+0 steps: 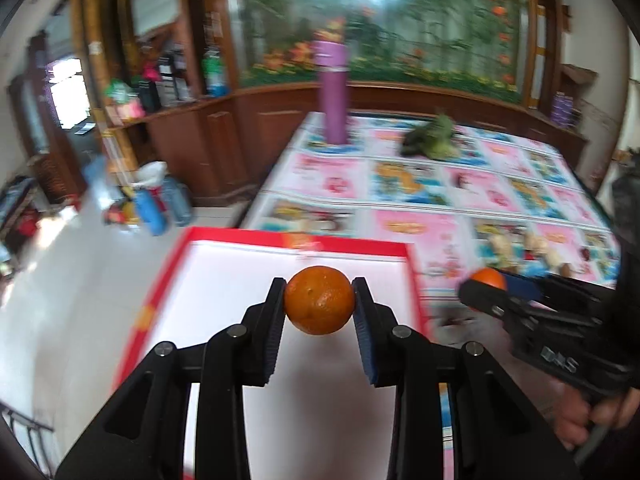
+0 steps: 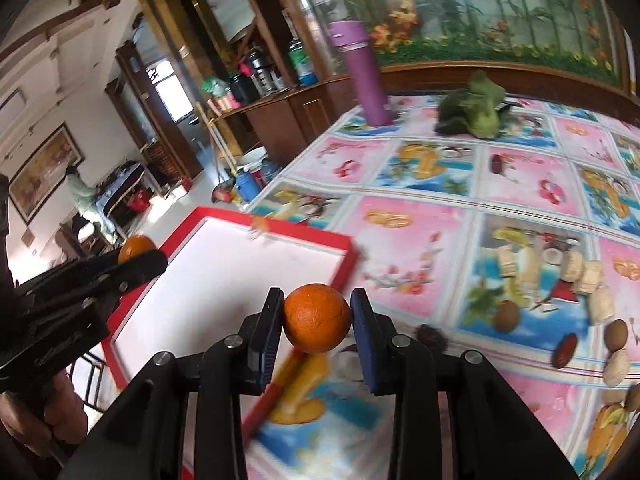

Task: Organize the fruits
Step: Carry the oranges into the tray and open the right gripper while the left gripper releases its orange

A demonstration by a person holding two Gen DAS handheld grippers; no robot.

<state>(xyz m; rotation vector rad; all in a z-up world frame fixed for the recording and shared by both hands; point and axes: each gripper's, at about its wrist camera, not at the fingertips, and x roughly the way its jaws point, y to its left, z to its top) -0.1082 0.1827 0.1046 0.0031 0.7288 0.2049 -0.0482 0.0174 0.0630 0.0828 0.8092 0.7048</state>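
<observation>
My left gripper (image 1: pixel 319 300) is shut on an orange (image 1: pixel 319 300) and holds it above the white inside of a red-rimmed tray (image 1: pixel 352 245). In the right wrist view that same gripper (image 2: pixel 138 256) shows at the far left with its orange (image 2: pixel 134 247) over the tray's left side. My right gripper (image 2: pixel 317 317) is shut on a second orange (image 2: pixel 317 317), held above the tray's near right rim (image 2: pixel 344 264). The left wrist view shows the right gripper (image 1: pixel 486 285) at the right with its orange (image 1: pixel 486 278), just outside the tray.
A colourful fruit-print cloth (image 2: pixel 520 184) covers the table. A purple bottle (image 2: pixel 362 72) and a leafy green vegetable (image 2: pixel 476 110) stand at the far edge. Nuts, dates and pale pieces (image 2: pixel 600 300) lie at the right. Floor clutter (image 1: pixel 152 204) lies left of the table.
</observation>
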